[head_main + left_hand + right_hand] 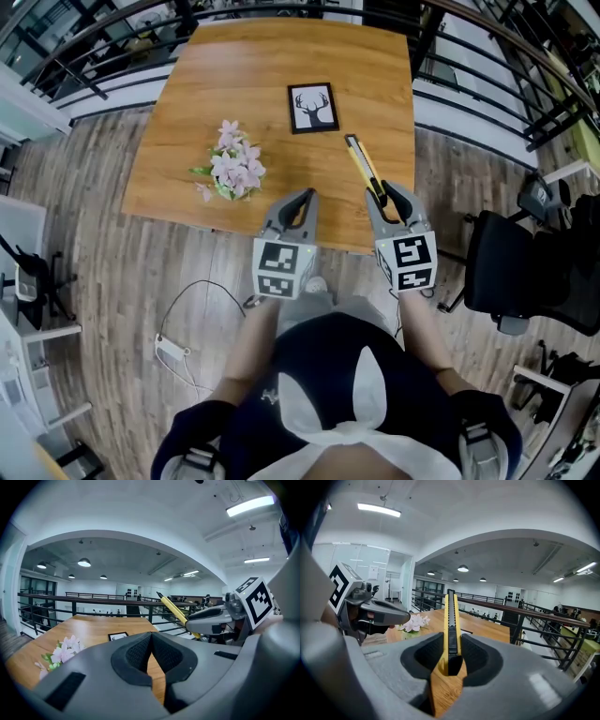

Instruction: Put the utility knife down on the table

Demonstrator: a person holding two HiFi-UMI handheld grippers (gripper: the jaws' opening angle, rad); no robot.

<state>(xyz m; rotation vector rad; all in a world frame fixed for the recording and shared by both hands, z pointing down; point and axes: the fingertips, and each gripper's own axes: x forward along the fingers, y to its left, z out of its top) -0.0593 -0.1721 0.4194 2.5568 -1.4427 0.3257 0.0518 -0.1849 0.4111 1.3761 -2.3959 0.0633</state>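
Observation:
My right gripper (390, 194) is shut on the rear end of a yellow utility knife (362, 163). The knife juts forward over the near right part of the wooden table (262, 75) and is held above it. In the right gripper view the knife (451, 620) runs straight out between the pads. In the left gripper view the knife (176, 611) slants up and to the left from the right gripper. My left gripper (306, 197) hovers beside it over the table's near edge. Its pads (140, 649) meet at the tip with nothing between them.
A bunch of pink flowers (234, 164) lies on the table's left part, and a black-framed deer picture (312, 108) lies further back. A black office chair (525, 272) stands at the right. A power strip with its cable (173, 352) lies on the floor at the left. Dark railings surround the table.

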